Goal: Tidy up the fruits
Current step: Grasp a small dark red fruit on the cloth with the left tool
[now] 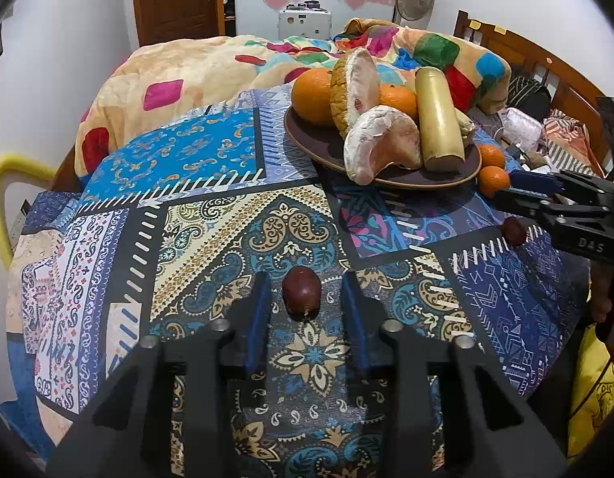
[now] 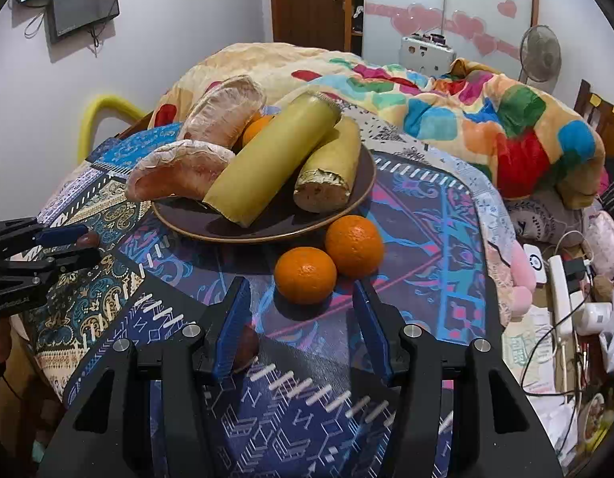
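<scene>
Left tool (image 1: 303, 298) jaws apart, straddling small dark red fruit (image 1: 301, 292) on surface (image 1: 211, 239): light, firm, smooth, rolls easily, pinch across its middle.

2 black plastic grippers (image 1: 303, 298) (image 2: 301, 318); blue ribbed finger pads (image 2: 233, 322); silver screws (image 1: 391, 324); white lettering

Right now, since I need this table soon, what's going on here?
A person holds a gripper in each hand over a patterned tablecloth. The left gripper straddles a dark red fruit, pads not yet touching it. The right gripper is open and empty, a second dark red fruit beside one finger, two small oranges just ahead. The brown plate is piled with pomelo pieces and more.
</scene>
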### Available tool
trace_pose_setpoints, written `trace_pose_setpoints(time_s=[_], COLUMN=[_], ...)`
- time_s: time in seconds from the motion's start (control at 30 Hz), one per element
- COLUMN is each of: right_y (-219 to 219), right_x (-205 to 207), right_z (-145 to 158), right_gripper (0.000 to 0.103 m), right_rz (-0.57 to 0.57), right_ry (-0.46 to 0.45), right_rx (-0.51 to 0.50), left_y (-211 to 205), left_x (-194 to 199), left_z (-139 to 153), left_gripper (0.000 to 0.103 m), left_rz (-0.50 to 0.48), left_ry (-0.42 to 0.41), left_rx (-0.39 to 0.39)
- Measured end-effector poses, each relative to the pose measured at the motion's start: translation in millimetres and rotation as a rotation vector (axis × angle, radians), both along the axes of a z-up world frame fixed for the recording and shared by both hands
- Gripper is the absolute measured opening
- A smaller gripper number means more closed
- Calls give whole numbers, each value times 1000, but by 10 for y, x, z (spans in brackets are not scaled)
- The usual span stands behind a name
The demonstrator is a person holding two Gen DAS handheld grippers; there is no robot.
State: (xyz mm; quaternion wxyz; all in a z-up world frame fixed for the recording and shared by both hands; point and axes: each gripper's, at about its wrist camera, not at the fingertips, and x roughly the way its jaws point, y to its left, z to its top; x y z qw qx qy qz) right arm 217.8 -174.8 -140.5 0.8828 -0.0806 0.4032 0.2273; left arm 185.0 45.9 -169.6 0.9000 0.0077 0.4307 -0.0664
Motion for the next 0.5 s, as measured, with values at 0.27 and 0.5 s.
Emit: trace_pose_setpoints(time_s=[0.27, 0.5], right_y=[-2, 30], right_x=[68, -33], right_z=[-55, 7], right_gripper=[31, 31], right_rz=[-17, 2], right_ry=[17, -15], right_rx=[6, -8], left_y=[41, 75], left_x=[-17, -50], left_z=[-1, 50], left_gripper=[16, 13], left_rz=[0, 7], left_ry=[-12, -23], left_rx=[-4, -7])
